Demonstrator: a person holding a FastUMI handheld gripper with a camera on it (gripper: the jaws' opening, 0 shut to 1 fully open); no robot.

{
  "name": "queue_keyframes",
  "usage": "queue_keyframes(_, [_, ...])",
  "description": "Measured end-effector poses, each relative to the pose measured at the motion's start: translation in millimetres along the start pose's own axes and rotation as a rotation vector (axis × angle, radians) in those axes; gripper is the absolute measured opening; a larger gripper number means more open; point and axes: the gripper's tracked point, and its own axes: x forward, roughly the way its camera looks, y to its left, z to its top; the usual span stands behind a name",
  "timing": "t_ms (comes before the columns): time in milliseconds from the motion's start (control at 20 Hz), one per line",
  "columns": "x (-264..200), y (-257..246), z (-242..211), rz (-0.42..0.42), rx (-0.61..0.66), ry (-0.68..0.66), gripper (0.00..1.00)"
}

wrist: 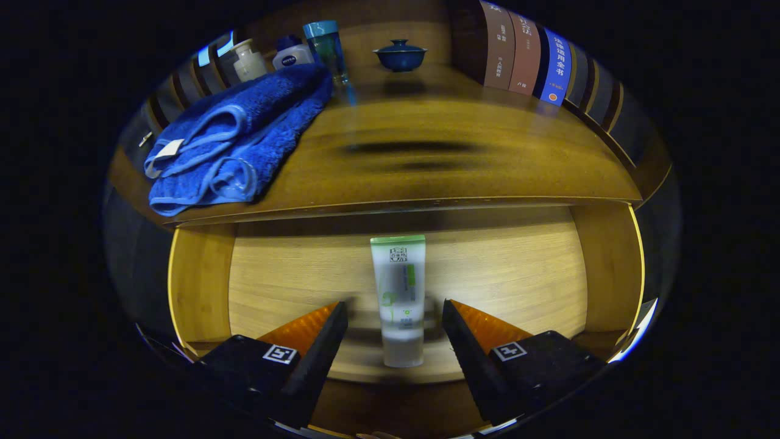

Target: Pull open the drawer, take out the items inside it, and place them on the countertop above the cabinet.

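Drawer pulled open, white green-topped tube lying flat inside

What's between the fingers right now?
Gripper view: the tube lies on the drawer floor between the open gripper fingers, untouched.

Handheld two-finger gripper points forward and down, fingers spread wide apart, tips level, nothing pressed between them.
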Motion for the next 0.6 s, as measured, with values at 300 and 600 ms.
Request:
queue_keyframes(300, [14,-3,-17,-0.020,-0.007,0.097,0.99])
queue_keyframes(600, [27,-11,-23,-0.049,-0.008,0.154,0.76])
